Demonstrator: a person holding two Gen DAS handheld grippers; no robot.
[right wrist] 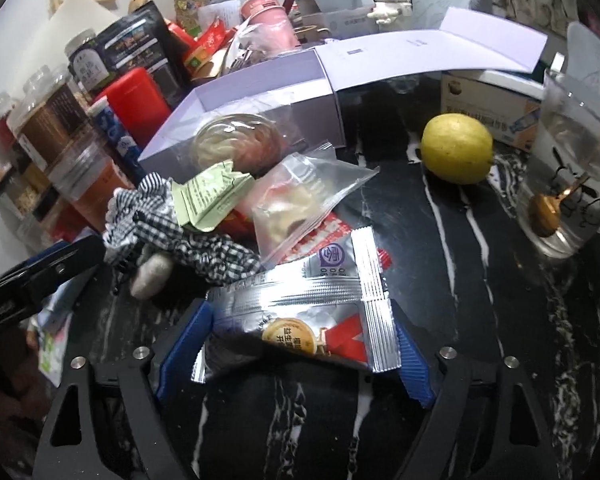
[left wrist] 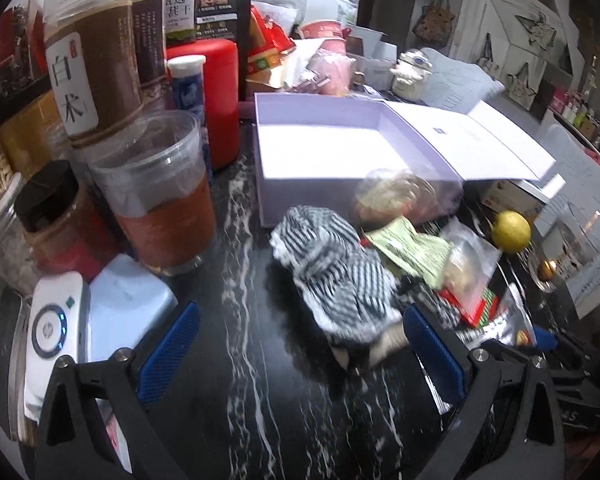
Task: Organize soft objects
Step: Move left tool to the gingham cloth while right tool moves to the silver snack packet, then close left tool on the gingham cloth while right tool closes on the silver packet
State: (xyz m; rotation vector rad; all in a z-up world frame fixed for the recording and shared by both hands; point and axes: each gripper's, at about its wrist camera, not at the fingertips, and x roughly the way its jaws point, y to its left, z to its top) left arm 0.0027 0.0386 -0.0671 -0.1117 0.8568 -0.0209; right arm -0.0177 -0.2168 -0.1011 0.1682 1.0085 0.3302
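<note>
Your right gripper [right wrist: 298,354] has its jaws spread around the crinkled silver foil sachet [right wrist: 300,320], seemingly not yet pinching, its long axis crosswise on the dark marble bench [right wrist: 440,280], while your left gripper [left wrist: 300,354] gapes empty before the striped cloth [left wrist: 332,276], the open lilac box [left wrist: 300,200] beyond.

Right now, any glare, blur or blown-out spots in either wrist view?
Left wrist view: the lavender box floor is blown out white, and the checked cloth is smeared by motion blur. Right wrist view: hard glare on the foil packet; both show fisheye bending and dark corners.
</note>
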